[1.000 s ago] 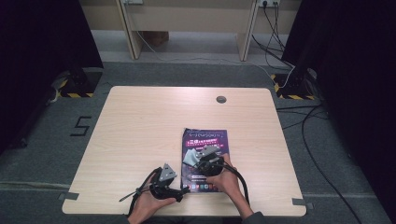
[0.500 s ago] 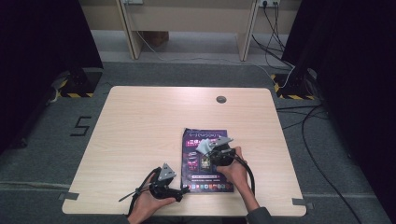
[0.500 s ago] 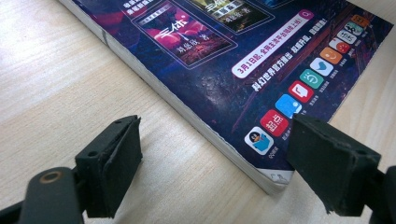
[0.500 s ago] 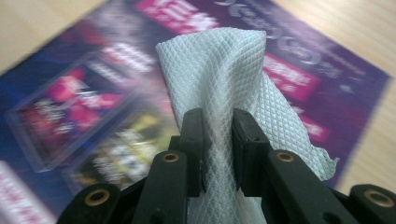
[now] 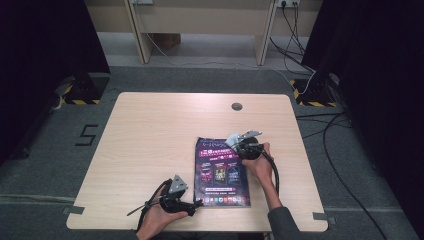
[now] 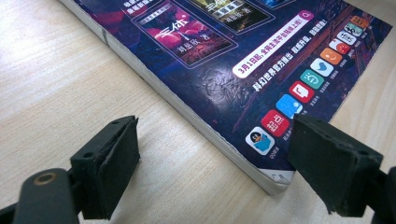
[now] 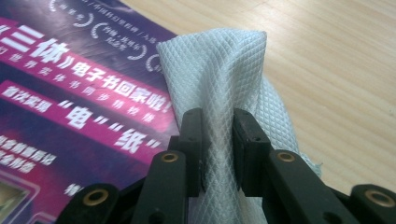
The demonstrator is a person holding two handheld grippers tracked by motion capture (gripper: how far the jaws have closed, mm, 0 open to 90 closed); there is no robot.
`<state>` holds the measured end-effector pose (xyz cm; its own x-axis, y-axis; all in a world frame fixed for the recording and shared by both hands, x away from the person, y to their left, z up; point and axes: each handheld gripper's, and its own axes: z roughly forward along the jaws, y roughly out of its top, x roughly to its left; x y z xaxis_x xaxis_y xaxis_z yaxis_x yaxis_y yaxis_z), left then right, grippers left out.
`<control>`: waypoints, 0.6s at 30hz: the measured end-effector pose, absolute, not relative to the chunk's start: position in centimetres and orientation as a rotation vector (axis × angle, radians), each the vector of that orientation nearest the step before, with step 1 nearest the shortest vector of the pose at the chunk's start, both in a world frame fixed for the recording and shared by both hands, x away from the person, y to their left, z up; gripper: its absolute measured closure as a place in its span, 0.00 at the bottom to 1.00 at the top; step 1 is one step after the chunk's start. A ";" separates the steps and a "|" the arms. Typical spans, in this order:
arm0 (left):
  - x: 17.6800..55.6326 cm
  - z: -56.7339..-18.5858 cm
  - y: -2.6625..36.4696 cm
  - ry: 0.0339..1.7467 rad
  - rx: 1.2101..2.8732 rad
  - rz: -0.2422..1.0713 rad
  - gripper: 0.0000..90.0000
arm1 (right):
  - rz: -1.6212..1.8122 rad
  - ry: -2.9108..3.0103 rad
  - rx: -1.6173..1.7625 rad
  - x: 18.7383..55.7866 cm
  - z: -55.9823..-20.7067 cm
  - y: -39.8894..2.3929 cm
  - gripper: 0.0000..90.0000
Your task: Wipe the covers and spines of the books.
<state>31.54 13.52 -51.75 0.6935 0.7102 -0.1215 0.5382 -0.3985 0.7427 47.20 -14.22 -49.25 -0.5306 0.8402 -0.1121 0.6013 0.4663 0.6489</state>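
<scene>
White quilted cloth point(image 7: 224, 88), woven in a small diamond pattern, is pinched between the jaws of the right gripper point(image 7: 218, 149); in the right gripper view the two black pads press on a gathered fold of it, and the rest of the cloth stands up above them and hangs down to the right. The cloth sits at the far right corner of a purple magazine point(image 5: 220, 172), partly over the printed cover and partly over the bare wood beside it. In the high view the right gripper point(image 5: 239, 144) is at that same far corner, held by the person's right hand point(image 5: 260, 165), with the pale cloth point(image 5: 233, 138) showing at its tip.

The magazine lies flat on the light wooden tabletop point(image 5: 150, 135), towards the near right part of it, its cover dark purple with pink and white lettering and a row of coloured icons along the near edge.

The left gripper point(image 5: 192, 205) rests low at the near left corner of the magazine. In the left gripper view its jaws stand spread wide, one on either side of that corner of the magazine point(image 6: 243, 60), and neither pad touches it; the left pad is over bare wood.
</scene>
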 end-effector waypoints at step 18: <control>31.6 -51.8 13.6 0.945 2.101 0.271 0.16 | 0.764 2.307 1.190 48.2 -49.2 -13.6 0.84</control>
